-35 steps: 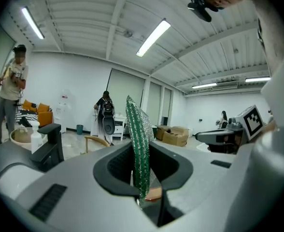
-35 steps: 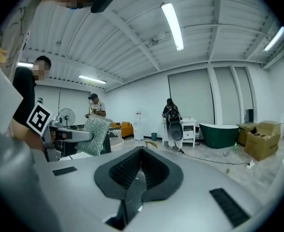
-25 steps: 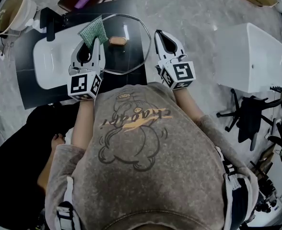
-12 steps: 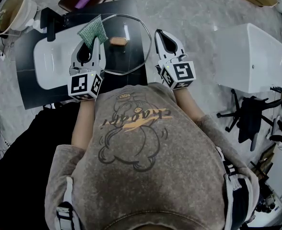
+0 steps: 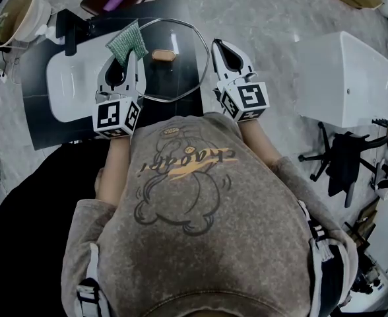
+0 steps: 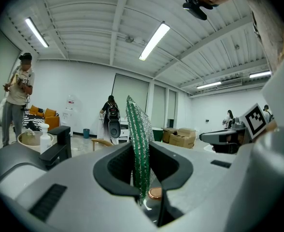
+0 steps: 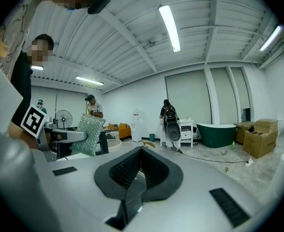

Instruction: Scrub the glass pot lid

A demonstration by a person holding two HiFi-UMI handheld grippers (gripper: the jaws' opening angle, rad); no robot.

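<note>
The round glass pot lid [image 5: 181, 71] with its copper knob [image 5: 162, 55] hangs over the black counter, between my two grippers. A green scrub cloth [image 5: 128, 41] sticks up past the lid's far left edge, and my left gripper [image 5: 133, 55] is shut on it. In the left gripper view the cloth [image 6: 139, 144] stands upright between the jaws, with the knob [image 6: 155, 193] just behind it. My right gripper [image 5: 215, 43] is shut on the lid's right rim. In the right gripper view a thin glass edge [image 7: 132, 197] runs between the closed jaws of that gripper [image 7: 141, 150]. The cloth [image 7: 90, 134] shows at the left of that view.
A white sink basin [image 5: 65, 84] is set in the black counter [image 5: 42, 127], with a black faucet [image 5: 68, 32] behind it. A large bowl [image 5: 16, 12] stands at the far left. To the right are a white cabinet [image 5: 346, 78] and a black chair [image 5: 342, 160].
</note>
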